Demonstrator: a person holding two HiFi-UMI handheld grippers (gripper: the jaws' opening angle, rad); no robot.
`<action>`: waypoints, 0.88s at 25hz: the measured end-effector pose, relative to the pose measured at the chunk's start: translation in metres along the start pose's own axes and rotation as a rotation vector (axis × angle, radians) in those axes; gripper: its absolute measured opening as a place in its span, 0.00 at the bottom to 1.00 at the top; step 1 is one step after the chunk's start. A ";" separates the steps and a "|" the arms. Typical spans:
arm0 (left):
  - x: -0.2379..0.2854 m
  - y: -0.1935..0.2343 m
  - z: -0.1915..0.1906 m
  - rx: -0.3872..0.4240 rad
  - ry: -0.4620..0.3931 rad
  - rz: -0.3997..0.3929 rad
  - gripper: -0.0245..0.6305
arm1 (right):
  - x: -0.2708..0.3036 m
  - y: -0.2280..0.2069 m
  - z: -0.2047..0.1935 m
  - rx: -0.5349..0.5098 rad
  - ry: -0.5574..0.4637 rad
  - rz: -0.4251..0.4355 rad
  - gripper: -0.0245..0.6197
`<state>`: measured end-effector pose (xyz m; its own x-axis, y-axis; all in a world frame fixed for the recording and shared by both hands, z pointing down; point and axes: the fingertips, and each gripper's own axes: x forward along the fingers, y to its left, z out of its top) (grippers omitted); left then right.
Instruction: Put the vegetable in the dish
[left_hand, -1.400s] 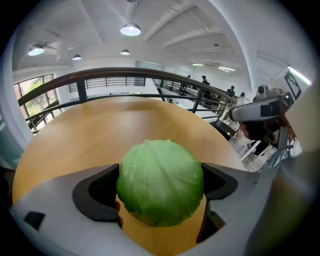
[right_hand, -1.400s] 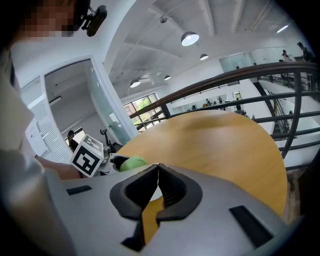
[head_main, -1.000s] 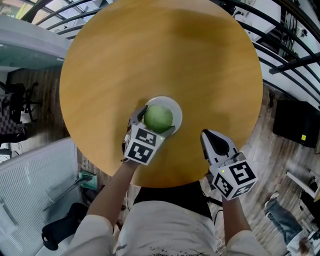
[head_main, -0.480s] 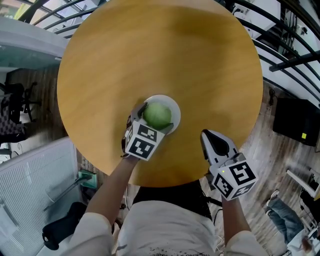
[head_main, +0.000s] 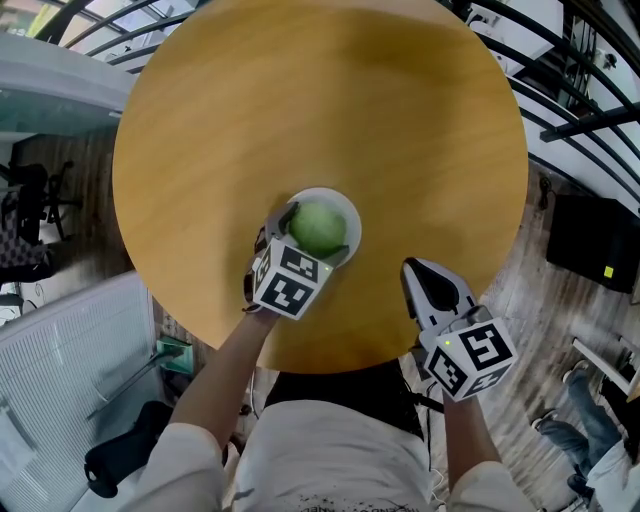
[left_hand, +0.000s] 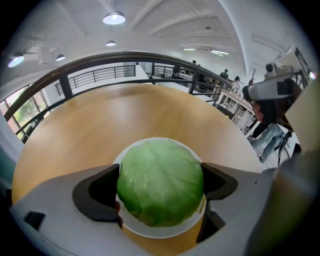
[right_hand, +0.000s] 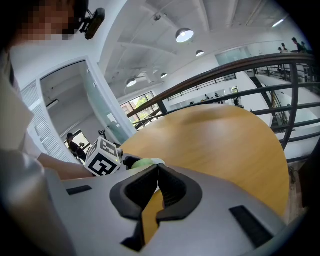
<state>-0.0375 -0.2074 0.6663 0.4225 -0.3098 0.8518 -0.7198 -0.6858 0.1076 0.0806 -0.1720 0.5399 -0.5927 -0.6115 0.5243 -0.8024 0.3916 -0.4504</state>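
**A:** Tell where the cabbage (left_hand: 160, 182) sits.

**B:** Right over the white dish (head_main: 347, 206), close to the near edge of the round wooden bench (head_main: 300, 100). Squeezed on both sides by the jaws of the left gripper (head_main: 316, 240), one dark pad on each side of the green ball. Covers most of the dish, with only a thin white ring peeking out around it. Cannot tell whether touching the bottom of the dish.

**A:** And the right gripper (right_hand: 158, 170)?

**B:** Jaws pressed together, holding nothing. Tips just over the near edge of the bench, off to the right of the dish and apart from it. Pointing past the dish, not at it.

**A:** Anything else around?

**B:** Black railing (head_main: 575, 95) curving round the far side of the bench. Wooden floor (head_main: 540, 300) down below. Dark chair (head_main: 40, 205) far off at the left, with a white slatted panel (head_main: 70, 340) nearer. Black box (head_main: 590, 245) at the right, with a small yellow sticker (head_main: 606, 275) on it.

**A:** Any words to read?

**B:** Only black and white squares on the marker cubes (head_main: 290, 282). Small yellow label (left_hand: 202, 204) beside the dish rim, with print too tiny to read. Same for the yellow sticker.
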 end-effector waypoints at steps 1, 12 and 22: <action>0.001 0.000 -0.001 0.003 0.003 0.001 0.78 | 0.000 0.000 0.000 0.000 -0.001 0.001 0.08; 0.006 0.000 -0.004 0.012 0.047 -0.009 0.78 | 0.002 -0.001 0.001 -0.001 0.002 0.009 0.08; 0.001 -0.002 -0.001 0.025 0.016 0.011 0.78 | 0.000 0.002 0.002 -0.006 0.001 0.014 0.08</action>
<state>-0.0365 -0.2057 0.6678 0.4060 -0.3069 0.8608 -0.7100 -0.6990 0.0857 0.0796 -0.1722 0.5375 -0.6035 -0.6057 0.5186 -0.7947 0.4041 -0.4530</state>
